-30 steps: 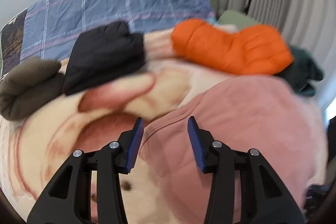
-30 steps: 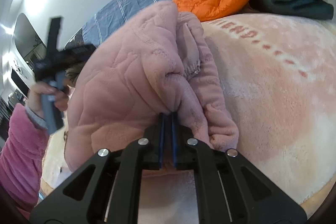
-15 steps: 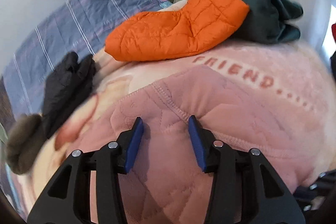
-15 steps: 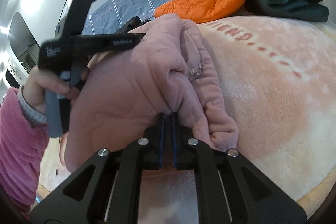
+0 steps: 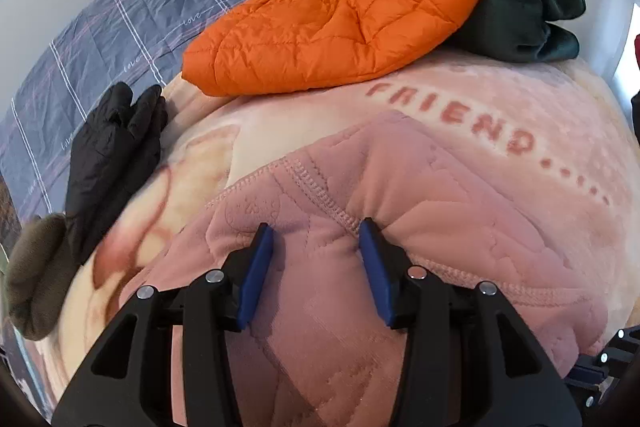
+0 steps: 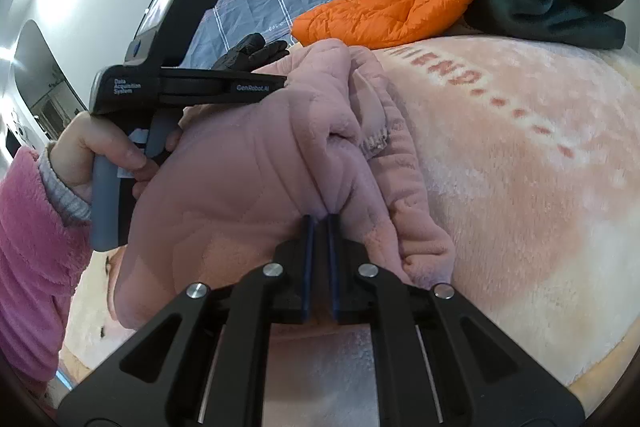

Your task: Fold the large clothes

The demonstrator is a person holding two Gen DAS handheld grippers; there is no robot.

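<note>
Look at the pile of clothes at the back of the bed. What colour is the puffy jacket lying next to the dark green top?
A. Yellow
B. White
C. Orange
C: the puffy jacket is bright orange, lying against the dark green top on the bed.

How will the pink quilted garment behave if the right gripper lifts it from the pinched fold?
The pink quilted garment is probably floppy: it bunches and droops around the shut right gripper. Its thick fleece looks bulky but likely light. The plush surface should grip, not slip.

Black grippers with blue-padded fingers [image 5: 256, 275] and silver screws; fluffy pink sleeve [image 6: 32, 247], grey cuff.
</note>
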